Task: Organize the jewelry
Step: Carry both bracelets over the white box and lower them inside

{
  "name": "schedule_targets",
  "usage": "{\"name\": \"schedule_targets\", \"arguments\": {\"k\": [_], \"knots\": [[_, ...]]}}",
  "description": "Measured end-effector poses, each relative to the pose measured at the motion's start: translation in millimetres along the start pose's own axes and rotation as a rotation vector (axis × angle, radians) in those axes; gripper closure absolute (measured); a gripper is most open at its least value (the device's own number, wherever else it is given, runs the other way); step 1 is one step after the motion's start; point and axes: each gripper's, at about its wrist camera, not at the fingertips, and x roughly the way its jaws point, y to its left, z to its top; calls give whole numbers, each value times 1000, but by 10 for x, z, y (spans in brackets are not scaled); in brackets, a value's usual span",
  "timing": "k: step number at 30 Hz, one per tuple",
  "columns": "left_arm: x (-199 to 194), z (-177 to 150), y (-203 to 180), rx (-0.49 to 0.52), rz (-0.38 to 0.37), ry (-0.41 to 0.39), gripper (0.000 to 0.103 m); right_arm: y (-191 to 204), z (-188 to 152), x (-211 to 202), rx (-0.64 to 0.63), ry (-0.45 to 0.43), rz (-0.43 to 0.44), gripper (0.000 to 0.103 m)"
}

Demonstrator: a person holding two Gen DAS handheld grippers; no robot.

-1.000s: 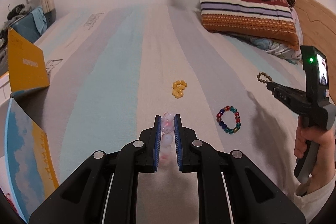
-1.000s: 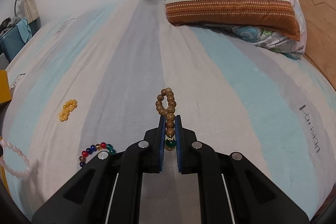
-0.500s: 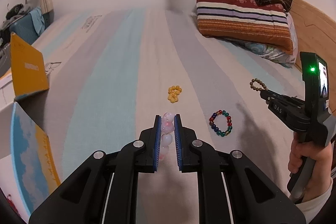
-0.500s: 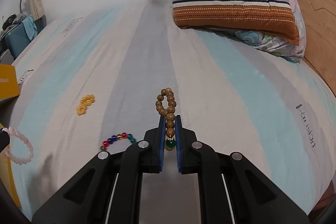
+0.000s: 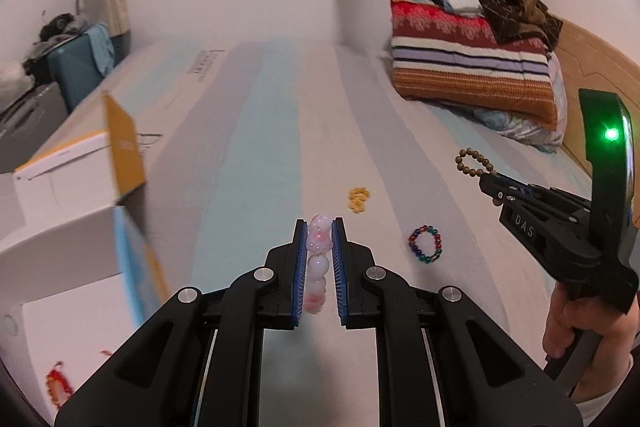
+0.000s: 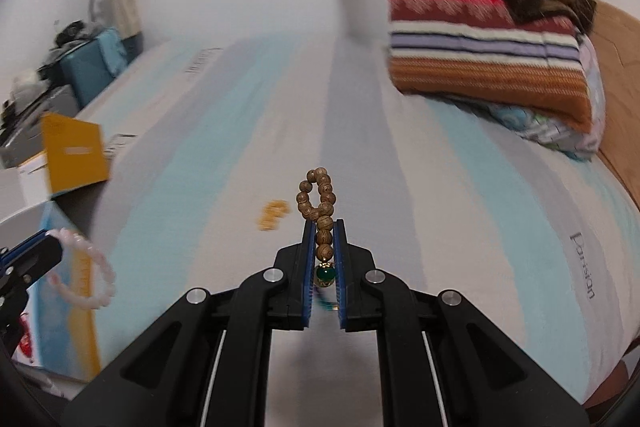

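Observation:
My left gripper (image 5: pixel 320 227) is shut on a pale pink bead bracelet (image 5: pixel 319 255), held above the striped bed; the bracelet also shows in the right wrist view (image 6: pixel 86 271). My right gripper (image 6: pixel 323 227) is shut on a brown wooden bead bracelet (image 6: pixel 318 205) with a green bead; it also shows in the left wrist view (image 5: pixel 474 163). A yellow bead bracelet (image 5: pixel 358 199) and a multicoloured bead bracelet (image 5: pixel 425 243) lie on the bedsheet ahead. An open white box (image 5: pixel 72 267) with yellow and blue flaps stands at the left, with a red item (image 5: pixel 58 385) inside.
A stack of striped pillows and a brown blanket (image 5: pixel 472 63) sits at the far right of the bed. A wooden headboard (image 5: pixel 592 67) runs along the right. A blue case and clutter (image 5: pixel 76 63) stand beyond the bed's left edge.
Both grippers have lifted and moved left toward the box, each holding its bracelet. The box has come much closer in both views.

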Motion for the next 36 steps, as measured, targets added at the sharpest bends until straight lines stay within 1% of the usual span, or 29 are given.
{"name": "schedule_targets", "arguments": {"k": [5, 9, 13, 16, 22, 26, 31, 36], "knots": [[-427, -8, 360, -32, 56, -31, 91, 600, 29, -316, -60, -29, 76, 95], [-731, -57, 691, -62, 113, -51, 91, 1067, 7, -488, -101, -38, 138, 95], [-976, -189, 1141, -108, 182, -51, 91, 1600, -58, -601, -151, -39, 201, 95], [-1080, -320, 1433, -140, 223, -32, 91, 1980, -146, -649, -188, -32, 247, 95], [-1250, -613, 1969, -200, 306, 2, 91, 2644, -374, -637, -259, 5, 314, 95], [-1316, -799, 2258, -231, 343, 26, 91, 2969, -561, -574, -290, 32, 341, 95], [-1249, -974, 2445, -262, 366, 63, 91, 3203, -734, -396, -310, 79, 356, 95], [-1119, -1147, 2630, -293, 373, 104, 91, 3368, -881, -221, -325, 133, 343, 95]]}}
